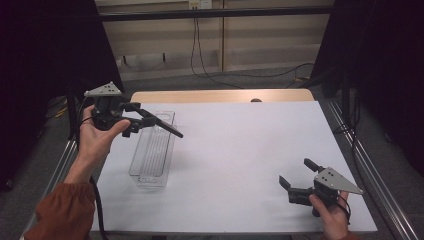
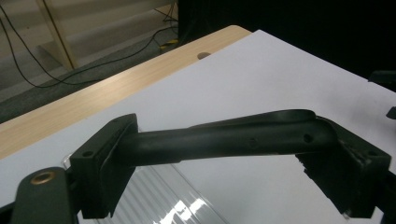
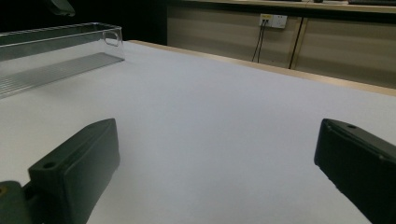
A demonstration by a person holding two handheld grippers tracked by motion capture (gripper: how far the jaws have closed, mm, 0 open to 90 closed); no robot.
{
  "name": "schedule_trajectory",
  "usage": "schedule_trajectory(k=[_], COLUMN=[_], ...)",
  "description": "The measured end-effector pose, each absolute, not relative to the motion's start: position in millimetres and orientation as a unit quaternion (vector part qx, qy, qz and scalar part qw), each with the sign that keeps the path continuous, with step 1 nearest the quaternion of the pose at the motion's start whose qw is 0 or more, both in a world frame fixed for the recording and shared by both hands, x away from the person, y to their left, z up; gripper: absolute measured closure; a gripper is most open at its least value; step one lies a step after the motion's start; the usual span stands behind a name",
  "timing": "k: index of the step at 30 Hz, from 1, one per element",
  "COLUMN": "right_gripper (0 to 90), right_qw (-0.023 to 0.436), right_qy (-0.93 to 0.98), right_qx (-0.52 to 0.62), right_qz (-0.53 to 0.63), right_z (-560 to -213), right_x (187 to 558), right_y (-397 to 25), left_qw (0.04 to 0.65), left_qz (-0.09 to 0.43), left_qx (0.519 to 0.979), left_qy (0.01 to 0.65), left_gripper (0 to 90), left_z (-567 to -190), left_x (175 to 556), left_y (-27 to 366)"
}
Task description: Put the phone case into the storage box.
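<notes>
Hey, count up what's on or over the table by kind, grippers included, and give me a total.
Hand-held grippers: 2, the left gripper and the right gripper
Clear plastic trays: 1, the tray
Black handled tools: 1, the black tool gripped in the left gripper
Total: 4

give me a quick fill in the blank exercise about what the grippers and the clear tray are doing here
1. The left gripper is shut on a long ____ tool.
2. That tool is held above the clear ____ at the table's left.
3. The right gripper has its jaws ____ and holds nothing.
4. The sheet covering the table is ____ in colour.

Missing words: black; tray; open; white
</notes>
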State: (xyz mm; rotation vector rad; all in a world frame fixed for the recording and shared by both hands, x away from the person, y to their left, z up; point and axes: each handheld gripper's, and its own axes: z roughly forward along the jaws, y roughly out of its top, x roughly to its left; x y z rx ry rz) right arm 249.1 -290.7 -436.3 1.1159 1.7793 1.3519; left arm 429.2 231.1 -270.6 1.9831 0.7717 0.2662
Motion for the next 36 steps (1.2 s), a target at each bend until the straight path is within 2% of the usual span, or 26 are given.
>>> schedule_trajectory(k=[10,19,36], right_gripper=[0.0,0.0,0.0], right_qw=[0.313,0.313,0.312], right_qy=[0.677,0.680,0.681], right_qx=[0.424,0.421,0.421], right_qz=[0.513,0.512,0.512], right_z=[-436.8,-437.3,-437.7], right_x=[249.2,248.9,248.7], right_y=[-290.2,-289.9,-291.1], left_qw=[0.466,0.439,0.411], left_qz=[0.131,0.146,0.166], left_qx=[0.804,0.801,0.791], left_qy=[0.346,0.381,0.421], left_gripper=[14.4,14.4,14.5], left_z=[-263.6,-272.2,-285.4], left_x=[436.6,451.3,469.7], left_y=[241.0,244.7,232.9])
